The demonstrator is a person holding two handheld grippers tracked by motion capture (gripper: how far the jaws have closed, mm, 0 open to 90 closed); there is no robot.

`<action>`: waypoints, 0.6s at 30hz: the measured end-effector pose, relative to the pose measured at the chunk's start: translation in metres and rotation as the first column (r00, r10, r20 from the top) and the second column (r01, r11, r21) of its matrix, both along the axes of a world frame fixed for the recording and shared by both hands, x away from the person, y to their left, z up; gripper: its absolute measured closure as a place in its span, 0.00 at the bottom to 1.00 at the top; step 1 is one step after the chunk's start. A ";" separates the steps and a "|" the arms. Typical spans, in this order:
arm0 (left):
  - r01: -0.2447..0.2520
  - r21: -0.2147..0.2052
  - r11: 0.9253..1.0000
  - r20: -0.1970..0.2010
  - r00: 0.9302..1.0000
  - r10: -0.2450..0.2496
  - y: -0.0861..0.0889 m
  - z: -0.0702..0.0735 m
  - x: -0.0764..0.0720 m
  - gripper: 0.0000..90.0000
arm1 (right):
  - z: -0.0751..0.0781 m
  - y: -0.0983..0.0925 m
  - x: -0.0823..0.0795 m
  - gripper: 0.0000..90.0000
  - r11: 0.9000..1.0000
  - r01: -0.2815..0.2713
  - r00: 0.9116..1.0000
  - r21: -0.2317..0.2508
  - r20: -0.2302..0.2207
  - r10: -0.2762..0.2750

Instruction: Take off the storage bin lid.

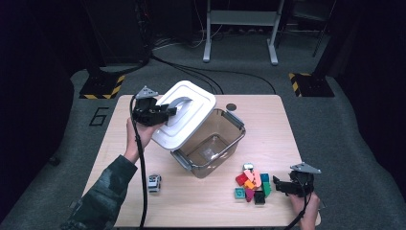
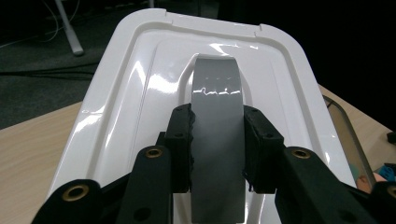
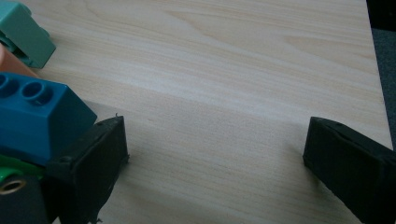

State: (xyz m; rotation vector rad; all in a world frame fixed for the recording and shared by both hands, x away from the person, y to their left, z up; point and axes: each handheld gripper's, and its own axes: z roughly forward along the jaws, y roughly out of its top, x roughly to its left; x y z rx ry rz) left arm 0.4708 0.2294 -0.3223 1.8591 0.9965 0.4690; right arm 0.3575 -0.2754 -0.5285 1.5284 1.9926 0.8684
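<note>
The left gripper [image 1: 160, 112] is raised over the tabletop [image 1: 201, 201] at about 10 o'clock from the tabletop's centre. Its fingers [image 2: 181, 140] are closed narrowly on the grey handle [image 2: 217, 116] of the white lid [image 1: 189, 120], one finger on each side edge of the handle strap. The lid is tilted, with its low edge toward the person and its far edge raised. In the high view it overlaps the 10 o'clock corner of the clear container [image 1: 215, 143]; whether lid and container touch cannot be determined.

The clear container stands near the tabletop centre, open at the top, with grey latches at its rim. A small grey toy car [image 1: 153, 182] rests on the tabletop at 7 o'clock from the container, well apart from it.

A pile of coloured toy bricks [image 1: 253, 184] lies at 5 o'clock from the container. In the right gripper view a blue brick [image 3: 39, 119] touches one finger of the right gripper [image 1: 282, 186]; a teal brick [image 3: 23, 37] lies beyond it.

The right gripper sits low at the tabletop's 4 o'clock corner, just beside the pile. Its fingers [image 3: 93, 163] are spread wide with bare tabletop between them, holding nothing.
</note>
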 end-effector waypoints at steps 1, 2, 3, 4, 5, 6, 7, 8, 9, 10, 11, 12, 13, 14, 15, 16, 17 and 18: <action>-0.008 0.002 1.000 0.003 1.000 0.008 0.004 0.001 0.000 0.74 | 0.000 0.000 0.000 0.06 1.000 0.000 1.000 0.000 0.001 0.000; -0.015 0.002 1.000 0.002 1.000 0.015 0.007 0.002 0.001 0.74 | 0.000 0.000 0.000 0.06 1.000 0.000 1.000 0.000 0.000 0.000; -0.015 0.002 1.000 0.002 1.000 0.015 0.007 0.002 0.001 0.74 | 0.000 0.000 0.000 0.06 1.000 -0.002 1.000 -0.003 -0.001 0.002; -0.033 0.001 0.999 0.003 0.999 0.033 0.014 0.003 0.002 0.74 | 0.000 0.000 0.000 0.06 1.000 -0.003 1.000 -0.004 0.001 0.003; -0.047 -0.004 0.999 0.006 0.999 0.047 0.018 0.003 0.003 0.74 | 0.000 0.000 0.000 0.06 1.000 -0.003 1.000 -0.004 0.000 0.003; -0.054 -0.008 0.998 0.008 0.998 0.054 0.020 0.003 0.003 0.74 | 0.000 0.000 0.000 0.06 1.000 -0.004 1.000 -0.004 0.000 0.004; -0.062 -0.008 0.998 0.008 0.998 0.063 0.024 0.003 0.004 0.74 | 0.000 0.000 0.000 0.06 1.000 -0.003 1.000 -0.004 0.000 0.003; -0.070 -0.004 0.998 0.008 0.998 0.070 0.027 0.003 0.004 0.74 | 0.000 0.000 0.000 0.06 1.000 -0.003 1.000 -0.004 -0.001 0.003; -0.082 -0.007 0.997 0.008 0.997 0.082 0.030 0.002 0.005 0.74 | 0.000 0.000 0.000 0.06 1.000 -0.003 1.000 -0.004 0.000 0.003; -0.092 -0.008 0.996 0.006 0.996 0.092 0.034 0.002 0.006 0.74 | 0.000 0.000 0.000 0.06 1.000 -0.003 1.000 -0.004 0.000 0.003; -0.100 -0.007 0.995 0.002 0.995 0.100 0.038 0.001 0.007 0.74 | 0.000 0.000 0.000 0.06 1.000 -0.003 1.000 -0.004 -0.001 0.003; -0.108 -0.005 0.994 0.002 0.994 0.108 0.041 0.000 0.008 0.74 | 0.000 0.000 0.000 0.06 1.000 -0.003 1.000 -0.004 0.000 0.003; -0.120 -0.005 0.993 0.001 0.993 0.120 0.045 -0.001 0.008 0.74 | 0.000 0.000 0.000 0.06 1.000 -0.003 1.000 -0.004 0.000 0.003; -0.124 0.000 0.992 0.001 0.992 0.124 0.048 -0.002 0.008 0.74 | 0.000 0.000 0.000 0.06 1.000 -0.002 1.000 -0.004 0.000 0.002; -0.135 -0.005 0.991 0.000 0.991 0.135 0.051 -0.003 0.009 0.74 | 0.000 0.000 0.000 0.06 1.000 -0.003 1.000 -0.004 0.000 0.003; -0.143 -0.004 0.990 -0.005 0.990 0.143 0.054 -0.004 0.009 0.74 | 0.000 0.000 0.000 0.06 1.000 -0.002 1.000 -0.004 0.000 0.002; -0.153 -0.002 0.988 -0.008 0.988 0.153 0.059 -0.006 0.010 0.74 | 0.000 0.000 0.000 0.06 1.000 -0.002 1.000 -0.004 0.000 0.002; -0.159 -0.003 0.987 -0.011 0.987 0.159 0.061 -0.007 0.010 0.74 | 0.000 0.000 0.000 0.06 1.000 -0.002 1.000 -0.004 0.000 0.002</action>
